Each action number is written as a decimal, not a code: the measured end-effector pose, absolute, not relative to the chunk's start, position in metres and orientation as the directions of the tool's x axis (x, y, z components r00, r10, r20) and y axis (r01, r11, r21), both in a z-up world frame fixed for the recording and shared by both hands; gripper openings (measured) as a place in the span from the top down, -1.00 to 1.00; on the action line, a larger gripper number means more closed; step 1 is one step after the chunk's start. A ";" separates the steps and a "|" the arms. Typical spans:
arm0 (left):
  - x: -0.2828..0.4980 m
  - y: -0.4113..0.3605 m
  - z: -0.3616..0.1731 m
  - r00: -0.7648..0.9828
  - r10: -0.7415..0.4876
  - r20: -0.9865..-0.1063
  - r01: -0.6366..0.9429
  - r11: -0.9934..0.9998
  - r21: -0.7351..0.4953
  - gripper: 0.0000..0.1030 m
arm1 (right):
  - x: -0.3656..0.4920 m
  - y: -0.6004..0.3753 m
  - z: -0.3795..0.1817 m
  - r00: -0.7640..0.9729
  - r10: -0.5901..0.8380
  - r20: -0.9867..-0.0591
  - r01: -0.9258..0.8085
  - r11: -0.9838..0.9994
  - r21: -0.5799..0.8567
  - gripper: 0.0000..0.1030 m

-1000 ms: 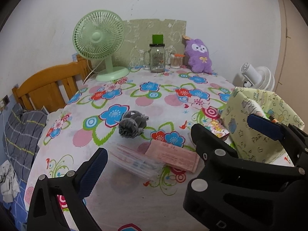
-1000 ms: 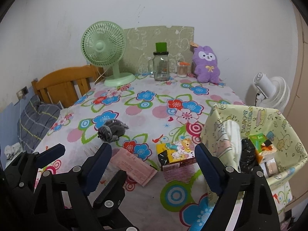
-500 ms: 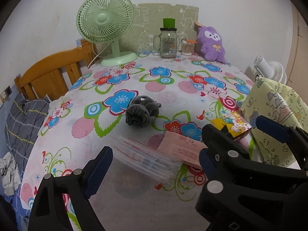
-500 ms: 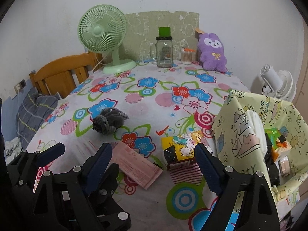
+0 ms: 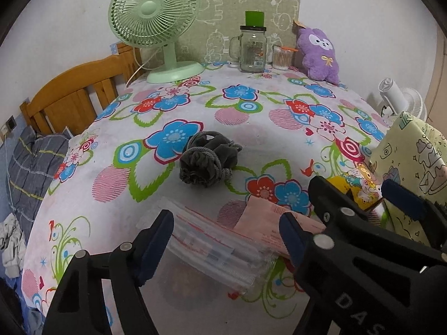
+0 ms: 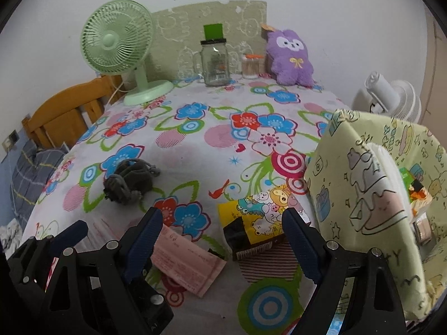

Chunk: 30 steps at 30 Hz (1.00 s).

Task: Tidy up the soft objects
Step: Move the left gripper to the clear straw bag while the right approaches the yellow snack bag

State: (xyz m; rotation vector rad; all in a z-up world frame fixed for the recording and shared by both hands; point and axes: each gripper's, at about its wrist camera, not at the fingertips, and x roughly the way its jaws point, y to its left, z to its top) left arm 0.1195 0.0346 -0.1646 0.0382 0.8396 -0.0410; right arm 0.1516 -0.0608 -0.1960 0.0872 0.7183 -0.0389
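Observation:
A clear plastic pack [image 5: 220, 244] lies on the floral tablecloth between the fingers of my open left gripper [image 5: 223, 240]. A pink packet [image 5: 279, 220] [image 6: 184, 259] lies beside it. A grey drawstring pouch [image 5: 208, 163] [image 6: 130, 180] sits further back. A yellow cartoon snack pack [image 6: 259, 217] [image 5: 354, 184] lies between the fingers of my open right gripper [image 6: 220, 240]. A pale green fabric basket [image 6: 371, 195] [image 5: 413, 162] stands at the right and holds several items. A purple plush [image 5: 320, 53] [image 6: 290, 55] sits at the back.
A green desk fan [image 5: 156, 28], a glass jar [image 5: 252, 48] and a cotton swab cup [image 5: 280, 57] stand at the table's far edge. A wooden headboard [image 5: 75, 95] and a grey pillow [image 5: 30, 162] are at the left. A white fan [image 6: 391, 97] stands at the right.
Both grippers have moved forward and lower toward the table. The clear pack now lies between the left fingers and the snack pack between the right fingers. Both stay open.

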 end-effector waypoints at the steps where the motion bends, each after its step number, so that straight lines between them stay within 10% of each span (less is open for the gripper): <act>1: 0.120 0.033 -0.165 0.667 -0.018 -0.744 0.054 0.998 0.024 -0.54 | 0.153 -0.062 -0.198 0.749 -0.008 -0.663 0.076 0.994 0.074 -0.73; 30: 0.116 0.045 -0.166 0.654 0.030 -0.756 0.003 0.999 0.042 -0.47 | 0.156 -0.044 -0.202 0.720 0.068 -0.691 -0.027 0.997 0.070 -0.15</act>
